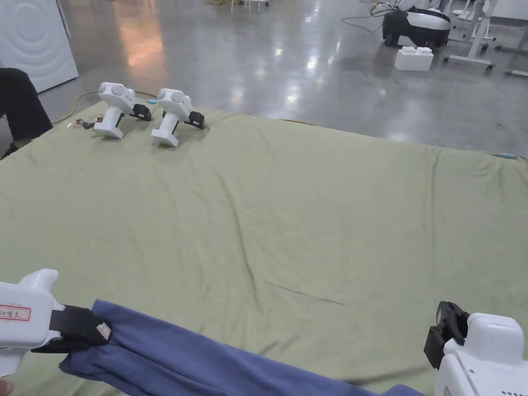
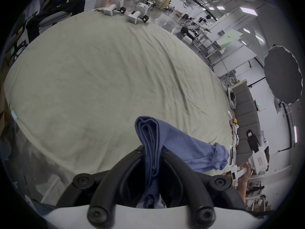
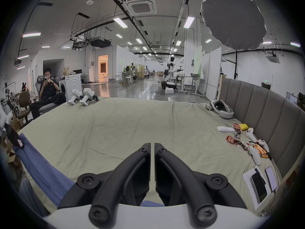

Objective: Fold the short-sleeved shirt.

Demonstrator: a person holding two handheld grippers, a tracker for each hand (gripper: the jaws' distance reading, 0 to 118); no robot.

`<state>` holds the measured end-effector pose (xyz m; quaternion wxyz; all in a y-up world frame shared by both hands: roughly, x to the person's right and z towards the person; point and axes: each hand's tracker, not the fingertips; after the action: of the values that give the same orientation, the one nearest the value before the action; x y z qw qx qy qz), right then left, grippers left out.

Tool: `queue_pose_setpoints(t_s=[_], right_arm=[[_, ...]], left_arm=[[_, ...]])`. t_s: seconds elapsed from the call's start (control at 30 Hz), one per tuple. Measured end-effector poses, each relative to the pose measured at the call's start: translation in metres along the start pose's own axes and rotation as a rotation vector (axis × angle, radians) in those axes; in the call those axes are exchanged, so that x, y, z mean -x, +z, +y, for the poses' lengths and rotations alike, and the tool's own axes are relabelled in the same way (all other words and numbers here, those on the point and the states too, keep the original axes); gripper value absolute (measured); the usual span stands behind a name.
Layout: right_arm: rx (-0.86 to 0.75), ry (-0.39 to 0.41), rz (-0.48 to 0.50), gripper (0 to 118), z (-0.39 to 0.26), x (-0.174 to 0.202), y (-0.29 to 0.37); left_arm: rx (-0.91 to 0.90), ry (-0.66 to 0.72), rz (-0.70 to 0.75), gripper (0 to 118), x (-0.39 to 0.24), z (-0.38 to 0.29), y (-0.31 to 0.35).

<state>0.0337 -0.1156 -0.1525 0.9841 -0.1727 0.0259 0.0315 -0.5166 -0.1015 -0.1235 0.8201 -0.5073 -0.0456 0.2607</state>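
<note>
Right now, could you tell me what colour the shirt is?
Plain blue shirt, clearest in the left gripper view.

The blue cotton short-sleeved shirt (image 1: 170, 356) lies bunched along the near edge of the pale green bedsheet (image 1: 289, 216), one folded end between the left gripper (image 2: 152, 151) fingers (image 2: 140, 151). The right gripper (image 3: 152, 145) fingers (image 3: 146, 150) stand above the sheet, right of it. Two spare white handheld grippers (image 1: 147, 113) sit far beyond the left fingers.

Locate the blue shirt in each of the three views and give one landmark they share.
Head view: blue shirt along the bottom edge, left end in the left gripper.
Left gripper view: lower centre, pinched between the jaws.
Right gripper view: lower left.
Shared landmark: two spare grippers at the green sheet's far-left corner.
</note>
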Motion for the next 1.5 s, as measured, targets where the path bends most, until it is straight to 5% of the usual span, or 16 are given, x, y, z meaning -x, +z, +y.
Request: queue_pose_setpoints(t_s=[0.37,0.57,0.83,1.07,1.13,1.2,1.3,1.5], right_arm=[[0.013,-0.036,0.022,6,-0.009,-0.003,0.0],[0.02,-0.05,0.012,6,-0.015,-0.013,0.005],[0.035,-0.076,-0.032,6,-0.022,-0.035,0.015],[0.054,-0.089,-0.06,6,-0.029,-0.047,0.02],[0.058,-0.091,-0.062,6,-0.03,-0.048,0.02],[0.061,-0.092,-0.062,6,-0.03,-0.048,0.02],[0.063,-0.088,-0.059,6,-0.031,-0.048,0.021],[0.075,-0.09,-0.049,6,-0.034,-0.046,0.021]], left_arm=[[0.067,-0.079,-0.208,15,-0.102,-0.026,-0.018],[0.168,-0.171,-0.248,15,-0.151,-0.037,-0.08],[0.299,-0.227,-0.129,15,-0.2,-0.075,-0.188],[0.306,-0.189,-0.04,16,-0.206,-0.088,-0.22],[0.304,-0.171,-0.037,23,-0.202,-0.085,-0.221],[0.307,-0.121,-0.077,47,-0.2,-0.083,-0.215],[0.298,-0.101,-0.102,64,-0.197,-0.08,-0.198],[0.209,-0.129,-0.114,64,-0.198,-0.069,-0.158]])
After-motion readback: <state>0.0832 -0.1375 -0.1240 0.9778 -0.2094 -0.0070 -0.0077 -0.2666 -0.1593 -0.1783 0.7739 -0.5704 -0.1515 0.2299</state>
